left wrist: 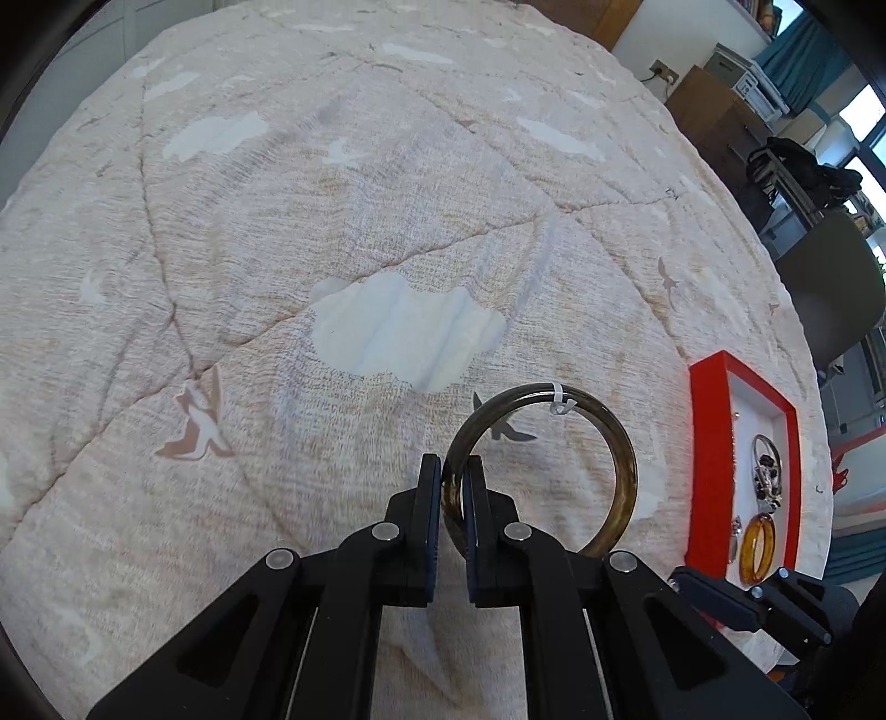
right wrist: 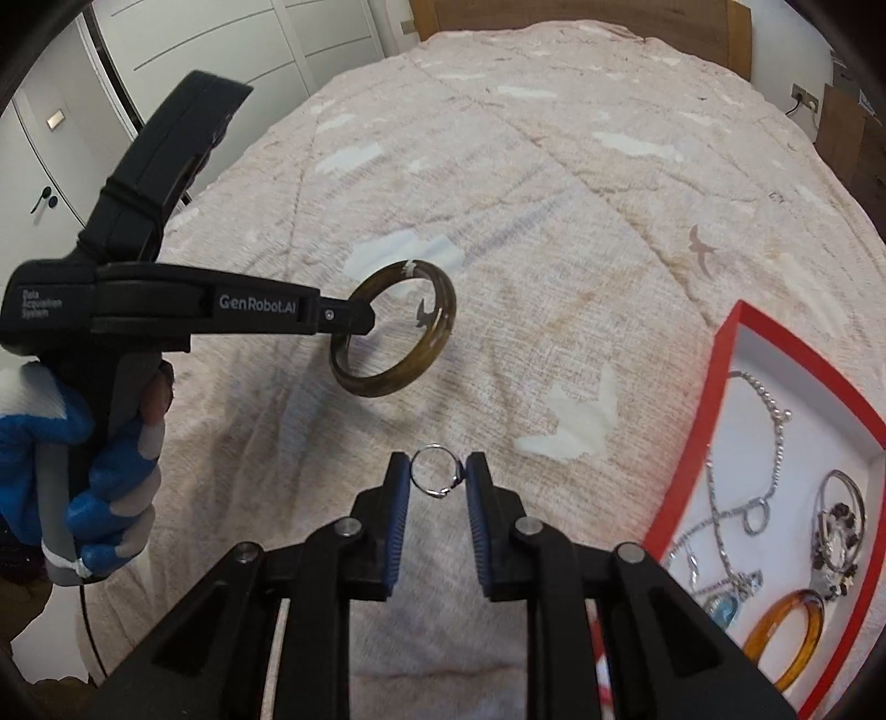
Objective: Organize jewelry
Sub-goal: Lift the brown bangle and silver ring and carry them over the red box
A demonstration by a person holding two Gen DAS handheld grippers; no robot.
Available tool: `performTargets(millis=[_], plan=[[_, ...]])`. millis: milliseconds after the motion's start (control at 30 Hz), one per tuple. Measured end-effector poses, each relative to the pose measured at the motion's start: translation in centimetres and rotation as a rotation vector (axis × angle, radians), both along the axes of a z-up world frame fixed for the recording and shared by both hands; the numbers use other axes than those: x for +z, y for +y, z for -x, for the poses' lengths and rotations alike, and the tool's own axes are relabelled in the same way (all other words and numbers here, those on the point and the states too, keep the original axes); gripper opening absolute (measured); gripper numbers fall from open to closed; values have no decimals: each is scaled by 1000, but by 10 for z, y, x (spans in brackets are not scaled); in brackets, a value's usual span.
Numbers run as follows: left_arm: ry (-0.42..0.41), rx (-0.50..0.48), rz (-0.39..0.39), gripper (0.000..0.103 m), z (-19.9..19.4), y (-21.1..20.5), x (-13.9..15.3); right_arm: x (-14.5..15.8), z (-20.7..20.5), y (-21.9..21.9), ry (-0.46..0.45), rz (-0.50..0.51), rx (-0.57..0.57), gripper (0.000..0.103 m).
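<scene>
Both my tongs are up off the bed, each clenched on one piece of jewelry.

My left tongs [left wrist: 454, 479] grip the rim of a dark olive bangle [left wrist: 620, 471], which hangs in the air above the quilt; a small white tag [left wrist: 560, 401] is tied to its top edge. My right tongs [right wrist: 438, 476] pinch a thin silver ring [right wrist: 434, 472] between the pads, also clear of the fabric. To my right, a red tray [right wrist: 692, 437] with a white floor sits on the bed near its edge, holding silver chains [right wrist: 772, 459], an amber bangle [right wrist: 786, 642] and a beaded bracelet [right wrist: 841, 531]. The quilt [left wrist: 332, 221] is pale pink with white clouds and small birds. White cupboard doors [right wrist: 221, 39] stand beyond the bed, and a wooden headboard [right wrist: 554, 14] at its far end.
</scene>
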State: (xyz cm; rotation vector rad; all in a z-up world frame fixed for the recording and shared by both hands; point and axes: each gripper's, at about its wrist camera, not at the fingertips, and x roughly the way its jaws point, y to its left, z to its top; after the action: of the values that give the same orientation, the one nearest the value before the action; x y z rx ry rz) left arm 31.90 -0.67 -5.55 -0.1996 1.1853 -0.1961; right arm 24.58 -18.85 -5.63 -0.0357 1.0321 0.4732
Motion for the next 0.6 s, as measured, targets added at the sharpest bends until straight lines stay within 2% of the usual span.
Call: performTargets(millis=[167,367,467,600], plan=[[-46,-11,-13,7,19,-16,30,30,32,-28,-50,-12,-49,19],[-93,-46,-22,7,38,-48,62,61,51,-65,-112,-13,-120,19],[-112,-75,-28,7,45,-69,75,67,58,-86,-133,-9,-160,19],[-115,-126,-39,7,51,-104,76,64,63,-122,-135,-5,-225,19]])
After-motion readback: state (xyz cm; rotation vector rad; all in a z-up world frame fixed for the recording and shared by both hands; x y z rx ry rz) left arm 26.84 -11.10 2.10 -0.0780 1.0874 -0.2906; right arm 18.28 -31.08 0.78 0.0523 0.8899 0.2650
